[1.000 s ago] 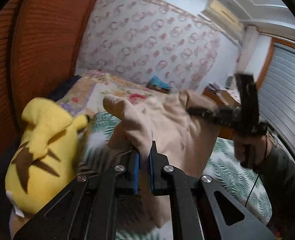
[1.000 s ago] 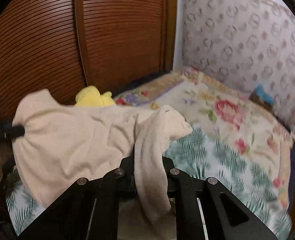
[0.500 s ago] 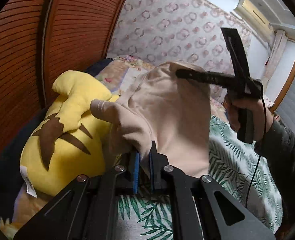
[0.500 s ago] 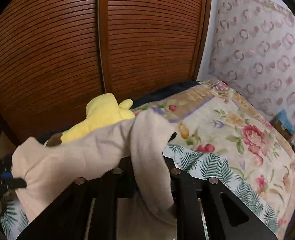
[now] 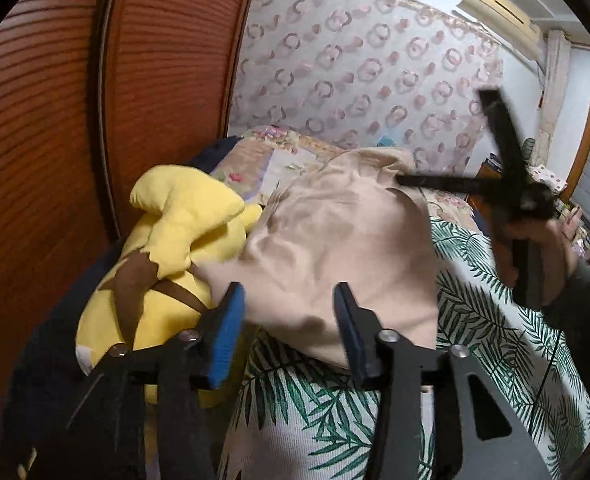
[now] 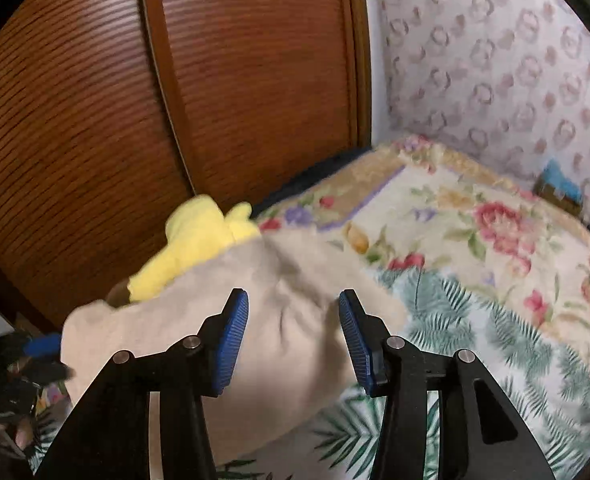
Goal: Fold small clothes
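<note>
Left wrist view shows my left tongs (image 5: 289,322) spreading apart at this moment, their blue pads (image 5: 225,334) standing clear of the beige garment (image 5: 347,248), which shows in the gap between them but is not pinched. That garment lies in a loose heap on the bed (image 5: 491,340), on the palm-leaf sheet, its near edge just past my fingertips and its left side pressed against a yellow plush toy (image 5: 175,240) that sits by the wooden slatted door (image 5: 55,140). Across the heap I see my right tongs (image 5: 415,181), blurred, in a hand (image 5: 535,248) with a dark sleeve; one black finger reaches to the garment's far upper edge, and from this angle I cannot tell whether it touches the cloth.

From the right wrist camera, my right tongs (image 6: 293,328) are also opening, with the pads (image 6: 231,340) apart and free of the fabric. The beige garment (image 6: 215,320) fills the space beyond and between them, lying rumpled on the bed (image 6: 515,320), where the leaf-print sheet meets a floral blanket (image 6: 475,220). The plush toy (image 6: 199,236) peeks out behind the cloth's far edge. At the lower left edge the left tongs (image 6: 45,354) show dimly beside the garment's corner.
</note>
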Motion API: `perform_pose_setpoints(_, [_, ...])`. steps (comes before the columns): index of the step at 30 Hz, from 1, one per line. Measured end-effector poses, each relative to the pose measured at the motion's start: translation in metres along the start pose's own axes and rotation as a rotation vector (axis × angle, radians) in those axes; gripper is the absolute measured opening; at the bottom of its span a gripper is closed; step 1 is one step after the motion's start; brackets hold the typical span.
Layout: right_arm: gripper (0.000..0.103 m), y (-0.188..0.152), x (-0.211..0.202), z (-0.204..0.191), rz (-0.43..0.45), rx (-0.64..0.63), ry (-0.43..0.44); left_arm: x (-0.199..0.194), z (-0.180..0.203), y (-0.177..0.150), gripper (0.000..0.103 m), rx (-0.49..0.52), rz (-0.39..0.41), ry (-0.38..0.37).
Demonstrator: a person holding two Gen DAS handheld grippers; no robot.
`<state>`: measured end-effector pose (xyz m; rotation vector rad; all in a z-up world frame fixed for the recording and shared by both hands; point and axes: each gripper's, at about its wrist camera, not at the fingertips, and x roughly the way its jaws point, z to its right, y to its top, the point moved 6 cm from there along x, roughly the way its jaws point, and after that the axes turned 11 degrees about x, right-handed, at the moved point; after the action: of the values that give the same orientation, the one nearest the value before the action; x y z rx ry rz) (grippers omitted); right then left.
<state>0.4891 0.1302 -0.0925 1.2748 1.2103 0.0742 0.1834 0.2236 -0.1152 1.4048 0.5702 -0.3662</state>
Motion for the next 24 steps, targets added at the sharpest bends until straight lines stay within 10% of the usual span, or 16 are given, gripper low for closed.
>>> perform_pose_setpoints(2, [0.049, -0.005, 0.019, 0.006, -0.023, 0.022, -0.006, -0.007, 0.002, 0.003, 0.083, 0.012, 0.019, -0.009])
perform_pose_setpoints(9, [0.049, 0.000, 0.038, 0.010, -0.013, 0.087, 0.021, -0.026, 0.019, 0.014, 0.090, 0.079, 0.042, -0.012])
perform_pose_setpoints(24, [0.050, -0.099, -0.170, -0.006, 0.190, 0.108, -0.093, -0.066, 0.093, 0.030, 0.090, 0.189, 0.100, -0.060])
